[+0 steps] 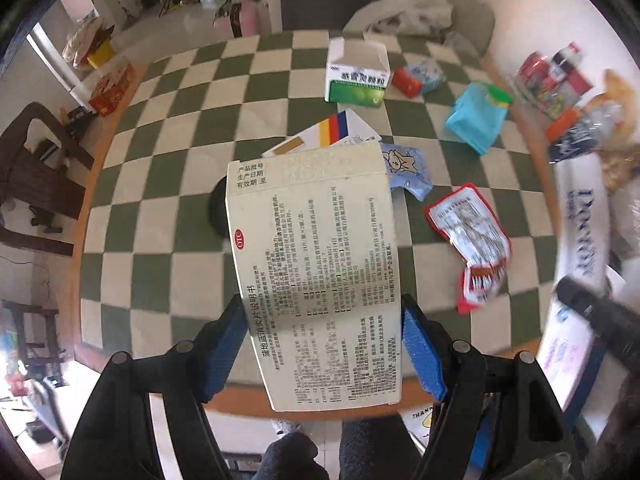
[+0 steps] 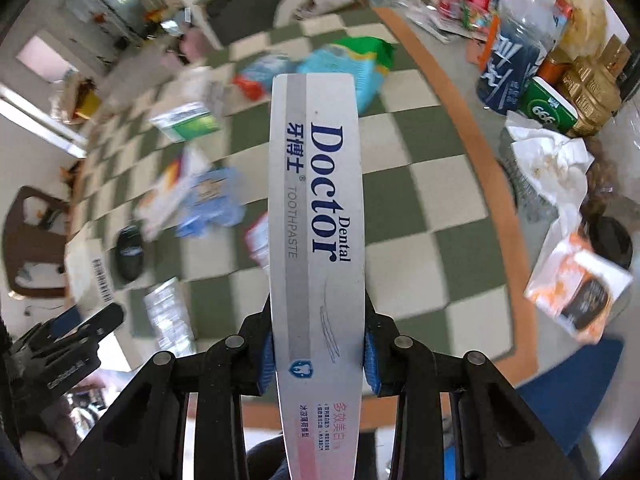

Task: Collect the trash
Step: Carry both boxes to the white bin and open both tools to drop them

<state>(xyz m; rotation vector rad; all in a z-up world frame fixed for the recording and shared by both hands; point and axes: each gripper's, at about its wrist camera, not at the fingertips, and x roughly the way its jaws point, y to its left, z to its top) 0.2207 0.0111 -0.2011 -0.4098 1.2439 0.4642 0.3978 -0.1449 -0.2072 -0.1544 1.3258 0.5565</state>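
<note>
Both claws holding trash above the checkered tabletop

The left claw (image 1: 324,344) is pointing steeply down and gripping a cream medicine box (image 1: 316,276) between its blue pads (image 1: 420,348), the box's printed face turned toward the camera and hanging over the near edge of the tabletop (image 1: 168,216). The right claw (image 2: 320,356) is likewise angling downward, clamping a long silver Dental Doctor toothpaste box (image 2: 316,216) that is sticking out lengthwise past its fingers. Below, still lying on the green-and-white cloth, are a green-and-white carton (image 1: 356,76), a turquoise pouch (image 1: 476,116), a red-edged wrapper (image 1: 472,240), a pale blue packet (image 1: 408,168) and a striped card box (image 1: 332,132). Bottles, cans and crumpled paper (image 2: 548,160) are crowding the floor beside the tabletop's right edge.
</note>
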